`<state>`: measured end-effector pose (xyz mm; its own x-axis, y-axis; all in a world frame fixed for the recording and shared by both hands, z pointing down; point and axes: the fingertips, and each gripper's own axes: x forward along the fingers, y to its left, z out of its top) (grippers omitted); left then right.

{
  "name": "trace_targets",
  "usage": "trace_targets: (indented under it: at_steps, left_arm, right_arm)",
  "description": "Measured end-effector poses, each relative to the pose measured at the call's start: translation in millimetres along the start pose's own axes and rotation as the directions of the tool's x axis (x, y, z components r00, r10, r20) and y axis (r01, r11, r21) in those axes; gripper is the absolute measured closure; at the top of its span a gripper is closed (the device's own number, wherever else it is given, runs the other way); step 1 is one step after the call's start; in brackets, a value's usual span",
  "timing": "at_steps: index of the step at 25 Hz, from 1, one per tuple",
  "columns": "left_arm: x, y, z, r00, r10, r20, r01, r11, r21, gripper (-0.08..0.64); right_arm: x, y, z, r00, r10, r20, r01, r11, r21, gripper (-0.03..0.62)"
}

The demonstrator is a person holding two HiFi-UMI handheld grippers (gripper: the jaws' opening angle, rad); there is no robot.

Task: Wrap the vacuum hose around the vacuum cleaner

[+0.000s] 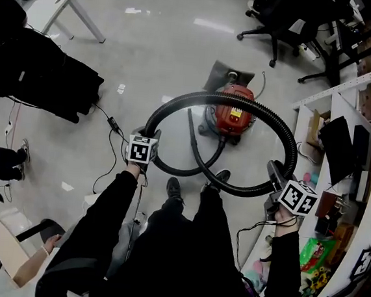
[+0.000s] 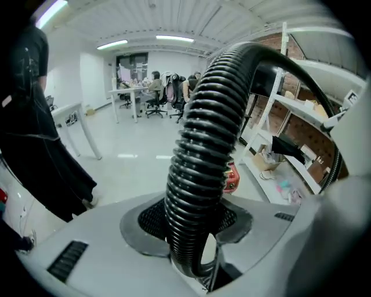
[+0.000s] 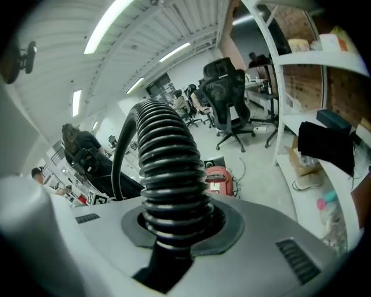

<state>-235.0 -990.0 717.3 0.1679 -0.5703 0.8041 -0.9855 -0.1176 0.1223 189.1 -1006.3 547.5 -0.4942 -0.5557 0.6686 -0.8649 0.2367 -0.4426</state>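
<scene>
Your left gripper (image 1: 151, 135) and right gripper (image 1: 276, 173) each clamp the vacuum hose (image 1: 242, 102). It arches from centre-left to lower right, over the vacuum cleaner (image 1: 233, 116).

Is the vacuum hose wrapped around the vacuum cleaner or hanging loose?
Loose: the hose arcs in one wide loop, not wound on the vacuum cleaner.
</scene>
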Motion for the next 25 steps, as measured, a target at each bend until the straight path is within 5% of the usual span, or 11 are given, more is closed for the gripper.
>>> trace_targets:
  at_steps: [6,11,17,25]
  left_arm:
    - [29,-37,101,0.997,0.076,0.004,-0.076,0.990,0.120,0.393]
    - [77,-78,157,0.991,0.127,-0.030,-0.113,0.951,0.289,0.396]
    - [142,-105,195,0.987,0.139,-0.085,-0.092,0.907,0.412,0.401]
    - [278,-100,207,0.983,0.105,-0.149,-0.017,0.867,0.498,0.407]
  right_arm:
    - [34,-94,-17,0.990,0.092,-0.105,-0.077,0.987,0.141,0.485]
    - [63,-191,-41,0.978,0.115,-0.173,-0.068,0.964,0.258,0.486]
    - [113,-290,-50,0.976,-0.016,-0.219,0.065,0.974,0.217,0.486]
    - [212,-370,-65,0.952,-0.165,-0.257,0.206,0.968,0.144,0.491]
